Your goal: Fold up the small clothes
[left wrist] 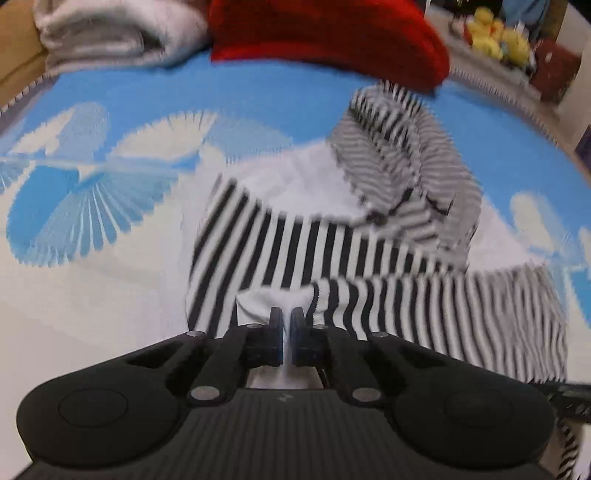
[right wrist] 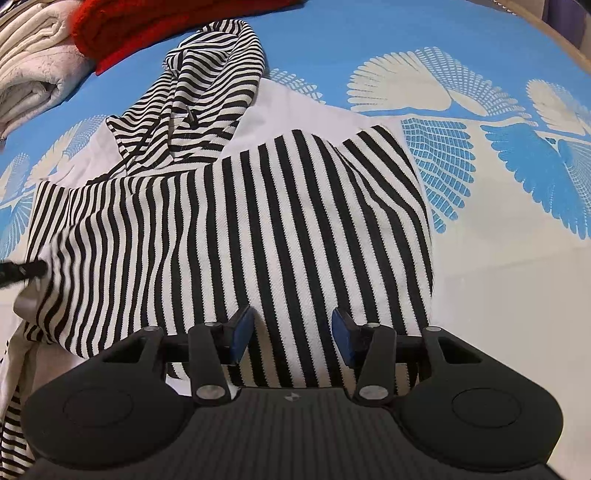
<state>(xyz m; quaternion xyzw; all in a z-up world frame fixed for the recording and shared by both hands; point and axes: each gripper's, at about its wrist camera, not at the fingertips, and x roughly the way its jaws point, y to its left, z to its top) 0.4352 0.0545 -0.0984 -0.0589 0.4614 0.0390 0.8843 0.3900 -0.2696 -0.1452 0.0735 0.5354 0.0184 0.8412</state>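
We see the striped garment [right wrist: 236, 229] flat on the blue patterned cloth [right wrist: 480, 44], hood end away, stripes lengthwise. Left gripper [left wrist: 286, 332] pinches its white edge; right gripper [right wrist: 291, 332] jaws half-open over it.

folded piles [right wrist: 37, 66] beyond, right side free

Counted on the bedspread

One black-and-white striped garment [right wrist: 236, 206] lies on one blue-and-white patterned bedspread [right wrist: 480, 184]. Beyond it sit one red garment [left wrist: 325, 33] and one folded whitish towel [left wrist: 110, 33]. Two grippers, one left [left wrist: 287, 332] and one right [right wrist: 293, 334]. Some yellow toy ducks [left wrist: 495, 35], too blurred to count.
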